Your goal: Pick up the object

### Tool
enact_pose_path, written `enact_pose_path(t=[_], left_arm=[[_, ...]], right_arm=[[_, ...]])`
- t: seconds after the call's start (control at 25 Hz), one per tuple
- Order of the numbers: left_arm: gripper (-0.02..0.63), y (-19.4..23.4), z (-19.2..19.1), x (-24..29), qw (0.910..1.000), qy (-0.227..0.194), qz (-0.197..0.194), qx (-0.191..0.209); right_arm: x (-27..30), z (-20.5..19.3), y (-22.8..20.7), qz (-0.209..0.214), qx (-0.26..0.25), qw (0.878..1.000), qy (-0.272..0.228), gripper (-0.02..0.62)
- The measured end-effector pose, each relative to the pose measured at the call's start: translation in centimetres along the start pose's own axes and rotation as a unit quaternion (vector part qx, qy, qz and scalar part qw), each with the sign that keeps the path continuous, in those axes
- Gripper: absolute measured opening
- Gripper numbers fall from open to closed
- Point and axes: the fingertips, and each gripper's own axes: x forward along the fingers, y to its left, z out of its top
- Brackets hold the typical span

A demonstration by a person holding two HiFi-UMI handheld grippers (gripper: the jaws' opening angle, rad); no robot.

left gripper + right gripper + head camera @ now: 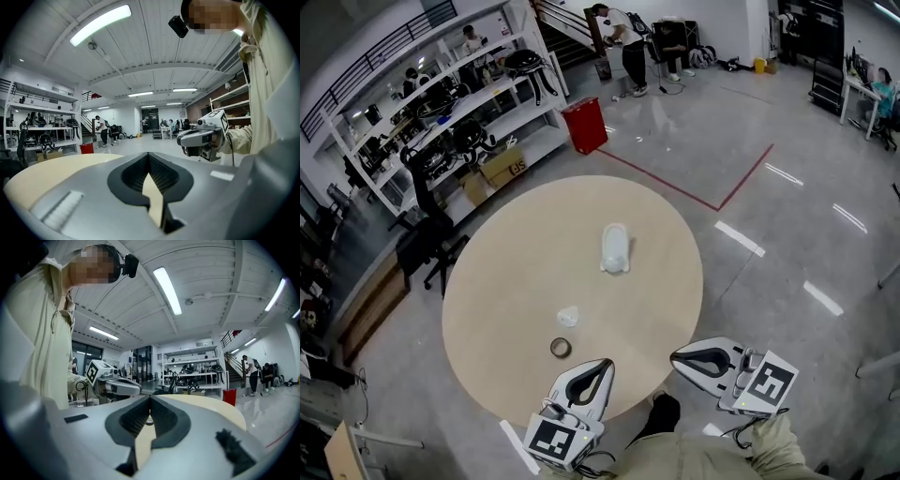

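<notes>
Because nothing is grasped yet, the round surface [516, 281] fills mid-frame, the white bottle-like object [615, 248] lying at its centre; left gripper [604, 362] and right gripper [674, 356], both closed and empty, wait at the lower edge, likely poised to reach.

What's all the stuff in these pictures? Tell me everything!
Table: one, beige, round, middle of the floor.
Bottle-like object: one, white, lying near the table's middle.
Crumpled scrap: one, white, on the table, nearer the person.
Ring: one, dark, by the table's near edge.
Bin: one, red, on the floor beyond the table.
Shelving: one long unit, white, far left.
Left tool: one, grey, shut, empty, over the table's near edge.
Right tool: one, grey, shut, empty, at the table's near-right edge.
</notes>
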Motion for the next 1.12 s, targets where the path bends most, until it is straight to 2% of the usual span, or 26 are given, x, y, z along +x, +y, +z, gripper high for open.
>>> enact_pose_path(t=[0.24, 0.36, 0.52, 0.76, 0.92, 1.12], left_arm=[[0.006, 3.7, 1.1, 4.2, 0.9999, 0.004, -0.005, -0.012], [0.006, 6.0, 0.5, 6.4, 0.9999, -0.006, -0.006, -0.01], [0.006, 7.9, -0.2, 8.8, 0.9994, 0.01, -0.01, -0.031], [0.006, 11.3, -2.0, 11.6, 0.9989, 0.013, -0.015, -0.041], [0.006, 13.7, -3.4, 12.8, 0.9971, 0.032, -0.001, -0.068], [0.006, 14.8, -4.7, 13.5, 0.9962, 0.04, 0.004, -0.077]], right_arm=[[2.7, 0.7, -5.2, 0.005, 0.002, 1.0, 0.005, 0.002], [4.3, -0.1, -7.2, 0.012, 0.003, 1.0, 0.017, 0.002], [6.3, -1.0, -9.8, 0.016, 0.01, 1.0, 0.022, 0.002], [8.9, -2.6, -14.1, 0.001, 0.025, 0.999, 0.045, 0.002], [10.9, -4.3, -15.8, -0.007, 0.04, 0.997, 0.069, 0.002], [12.0, -6.3, -16.7, -0.008, 0.061, 0.993, 0.098, 0.002]])
